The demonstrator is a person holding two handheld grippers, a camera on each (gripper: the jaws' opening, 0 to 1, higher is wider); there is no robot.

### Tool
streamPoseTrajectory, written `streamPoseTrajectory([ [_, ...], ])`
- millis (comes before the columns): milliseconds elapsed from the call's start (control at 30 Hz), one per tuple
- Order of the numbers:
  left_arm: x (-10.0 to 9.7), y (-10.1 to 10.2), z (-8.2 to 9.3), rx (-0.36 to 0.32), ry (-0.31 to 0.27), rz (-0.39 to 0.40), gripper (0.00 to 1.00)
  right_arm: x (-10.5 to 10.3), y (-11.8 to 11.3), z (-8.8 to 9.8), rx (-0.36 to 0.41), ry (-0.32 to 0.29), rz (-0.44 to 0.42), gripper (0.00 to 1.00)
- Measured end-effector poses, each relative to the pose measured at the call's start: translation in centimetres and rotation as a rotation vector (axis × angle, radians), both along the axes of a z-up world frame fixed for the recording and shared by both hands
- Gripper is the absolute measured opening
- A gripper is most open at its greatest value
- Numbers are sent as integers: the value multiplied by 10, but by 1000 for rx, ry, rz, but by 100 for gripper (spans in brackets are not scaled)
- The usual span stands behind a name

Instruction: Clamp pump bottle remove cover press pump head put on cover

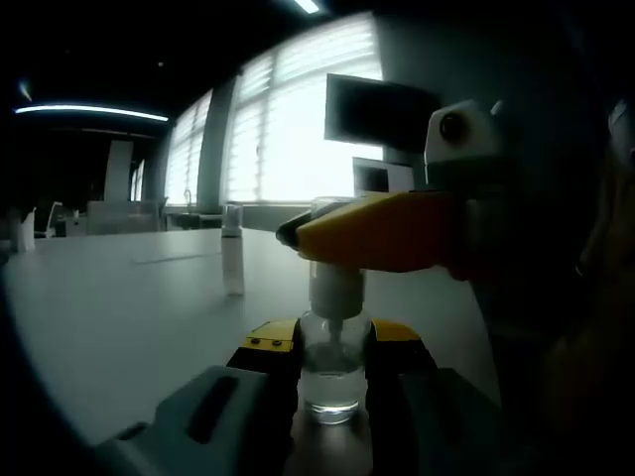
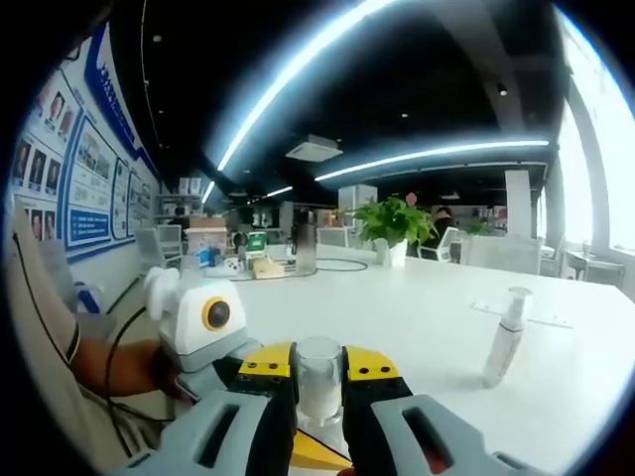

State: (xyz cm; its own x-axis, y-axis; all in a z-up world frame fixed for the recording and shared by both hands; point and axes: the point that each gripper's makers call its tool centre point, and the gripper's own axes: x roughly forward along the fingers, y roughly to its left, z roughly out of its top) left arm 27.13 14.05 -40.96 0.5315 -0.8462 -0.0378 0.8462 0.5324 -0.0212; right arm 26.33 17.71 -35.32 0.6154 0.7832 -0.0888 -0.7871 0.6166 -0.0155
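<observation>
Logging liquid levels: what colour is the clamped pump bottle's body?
Clear, see-through pump bottle; the left gripper view shows it best.

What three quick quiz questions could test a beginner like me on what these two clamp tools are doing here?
1. True or false: the left gripper has its fingers closed around the clear pump bottle.
2. What is the right gripper closed on? A) the bottle's white top B) the potted plant C) a cup
3. Fill in: a second bottle stands ____ on the white table, apart from both grippers.

Key: 1 true; 2 A; 3 upright.
</observation>
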Motion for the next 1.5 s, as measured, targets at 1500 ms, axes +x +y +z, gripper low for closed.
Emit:
streamPoseTrajectory([
  [1500, 2, 2, 0, -2, 1, 3, 16, -5, -4, 42, 101, -72, 26, 12],
])
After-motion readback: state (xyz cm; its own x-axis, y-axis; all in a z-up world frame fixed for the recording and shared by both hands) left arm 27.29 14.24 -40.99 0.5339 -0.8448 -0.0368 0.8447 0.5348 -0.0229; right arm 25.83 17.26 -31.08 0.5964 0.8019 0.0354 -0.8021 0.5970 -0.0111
